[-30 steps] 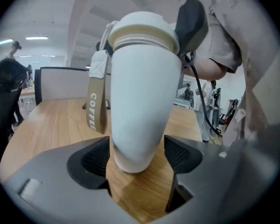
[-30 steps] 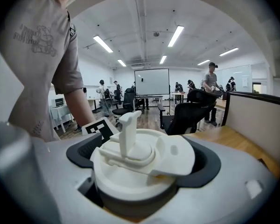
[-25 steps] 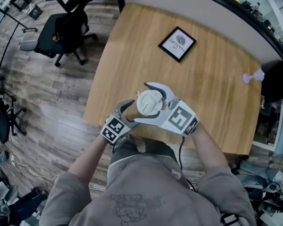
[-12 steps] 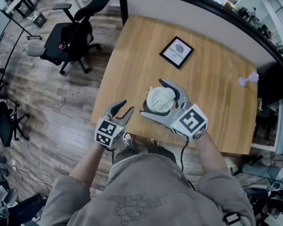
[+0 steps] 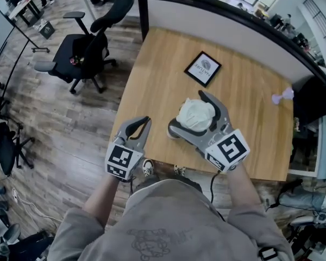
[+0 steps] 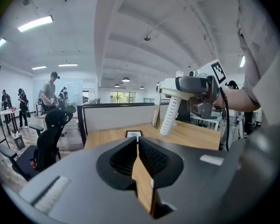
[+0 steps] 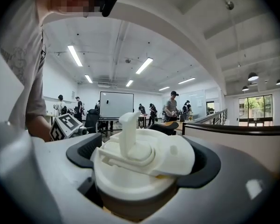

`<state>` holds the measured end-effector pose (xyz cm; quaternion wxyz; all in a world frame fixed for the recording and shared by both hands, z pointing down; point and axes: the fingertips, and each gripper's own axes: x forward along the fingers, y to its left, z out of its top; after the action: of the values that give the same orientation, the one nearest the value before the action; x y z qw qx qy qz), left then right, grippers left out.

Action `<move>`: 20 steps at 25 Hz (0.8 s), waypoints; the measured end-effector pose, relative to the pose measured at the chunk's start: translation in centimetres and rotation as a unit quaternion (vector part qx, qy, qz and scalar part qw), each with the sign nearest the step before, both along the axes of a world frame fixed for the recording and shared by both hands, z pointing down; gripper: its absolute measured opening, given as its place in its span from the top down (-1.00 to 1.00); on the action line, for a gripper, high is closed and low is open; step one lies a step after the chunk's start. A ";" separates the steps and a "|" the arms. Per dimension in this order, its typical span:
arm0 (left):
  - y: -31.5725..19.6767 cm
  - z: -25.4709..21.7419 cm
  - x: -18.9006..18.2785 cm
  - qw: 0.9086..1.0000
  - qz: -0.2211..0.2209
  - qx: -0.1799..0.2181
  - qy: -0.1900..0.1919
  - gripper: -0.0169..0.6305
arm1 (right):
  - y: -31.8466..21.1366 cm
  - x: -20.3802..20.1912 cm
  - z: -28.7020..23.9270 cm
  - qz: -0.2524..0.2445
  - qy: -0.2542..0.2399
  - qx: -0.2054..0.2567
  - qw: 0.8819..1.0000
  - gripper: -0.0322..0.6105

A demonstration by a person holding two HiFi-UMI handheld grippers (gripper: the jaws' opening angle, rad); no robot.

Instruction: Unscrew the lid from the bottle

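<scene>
My right gripper (image 5: pixel 188 113) is shut on the bottle's white lid (image 5: pixel 196 115), which has an upright flip spout (image 7: pixel 128 132), above the wooden table (image 5: pixel 158 86). From the left gripper view, a white perforated tube (image 6: pixel 169 115) hangs from the lid down toward the table. I cannot make out the bottle's body around it. My left gripper (image 5: pixel 140 124) is to the left, at the table's near edge, apart from the lid. Its jaws are shut with nothing between them (image 6: pixel 137 143).
A black-framed picture (image 5: pixel 203 68) lies flat farther back on the table. A small lilac object (image 5: pixel 282 95) sits near the right edge. A brown printed upright piece (image 6: pixel 155 115) stands behind the tube. Black office chairs (image 5: pixel 87 53) are on the floor to the left.
My left gripper has drawn away from the bottle to the left and its jaws have gone from open to shut. The right gripper has carried the lid a little right and farther over the table.
</scene>
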<state>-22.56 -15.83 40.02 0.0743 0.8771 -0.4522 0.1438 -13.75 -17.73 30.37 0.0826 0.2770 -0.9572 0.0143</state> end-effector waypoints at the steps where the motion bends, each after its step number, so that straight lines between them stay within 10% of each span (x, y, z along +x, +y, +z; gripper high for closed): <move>1: -0.1 -0.5 0.0 1.000 -0.001 0.002 -0.001 0.91 | 0.1 0.1 -0.3 0.004 0.001 0.005 1.000 -0.72; 20: 1.2 -8.6 -2.9 0.995 -0.037 0.066 -0.058 0.91 | 3.0 2.9 -7.1 0.126 -0.025 0.082 0.988 -0.72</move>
<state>-25.43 -14.59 31.46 -0.0047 0.8529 -0.4966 0.1611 -10.86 -14.70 23.27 0.0335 0.4008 -0.9143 -0.0474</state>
